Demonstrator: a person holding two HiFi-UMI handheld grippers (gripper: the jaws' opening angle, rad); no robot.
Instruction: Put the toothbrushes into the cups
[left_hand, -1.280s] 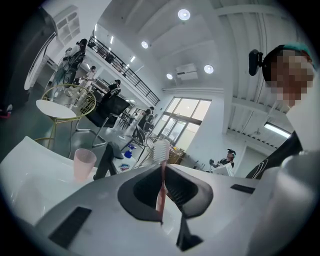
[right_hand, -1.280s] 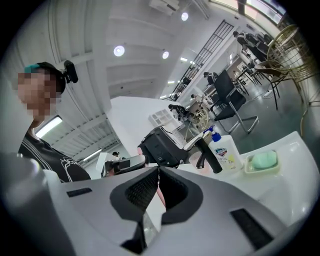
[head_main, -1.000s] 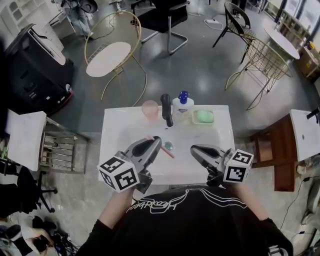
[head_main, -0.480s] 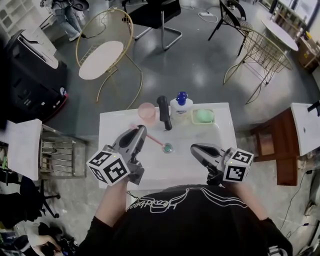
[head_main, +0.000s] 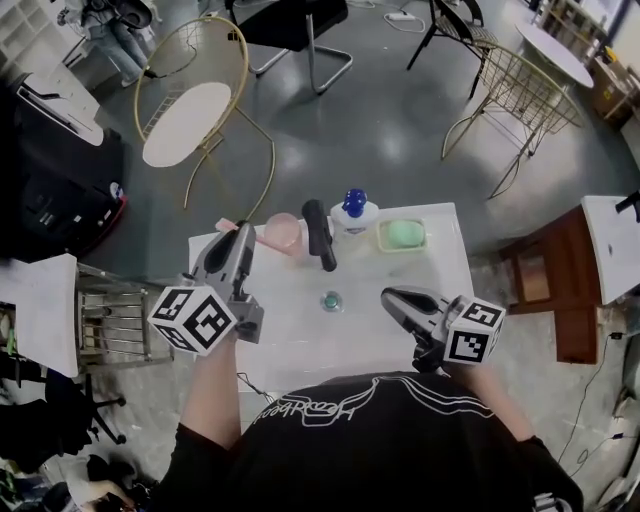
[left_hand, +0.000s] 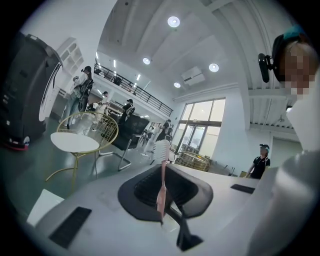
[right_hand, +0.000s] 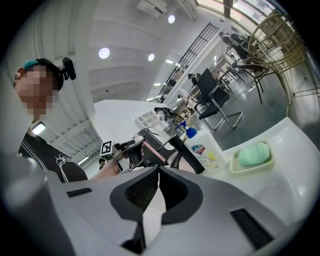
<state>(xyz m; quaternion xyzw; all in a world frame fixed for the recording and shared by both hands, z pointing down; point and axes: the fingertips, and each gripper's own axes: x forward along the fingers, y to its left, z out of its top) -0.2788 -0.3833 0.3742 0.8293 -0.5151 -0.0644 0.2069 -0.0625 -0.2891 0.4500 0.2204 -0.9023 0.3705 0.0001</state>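
- The left gripper is clenched on a pink toothbrush, which stands upright between its jaws with the white bristle head at the top, as the left gripper view shows.
- In the head view, gripper and brush hang over the back-left corner of the white sink, at about 10 o'clock from the drain.
- The toothbrush is just beside the pink cup, on the cup's 9 o'clock side, and is not inside it.
- The cup stands upright on the sink's back ledge at about 11 o'clock from the drain, just left of the black faucet, which is at 12 o'clock.
- A white soap bottle with a blue cap stands at 1 o'clock from the drain, close to the faucet's right.
- A green bar of soap lies in its dish at 2 o'clock.
- The right gripper sits over the basin at 3 o'clock from the drain, well apart from the cup.
- The right gripper view shows its jaws pressed together with nothing between them.
- A gold wire chair with a white seat stands on the grey floor beyond the sink, at 11 o'clock.
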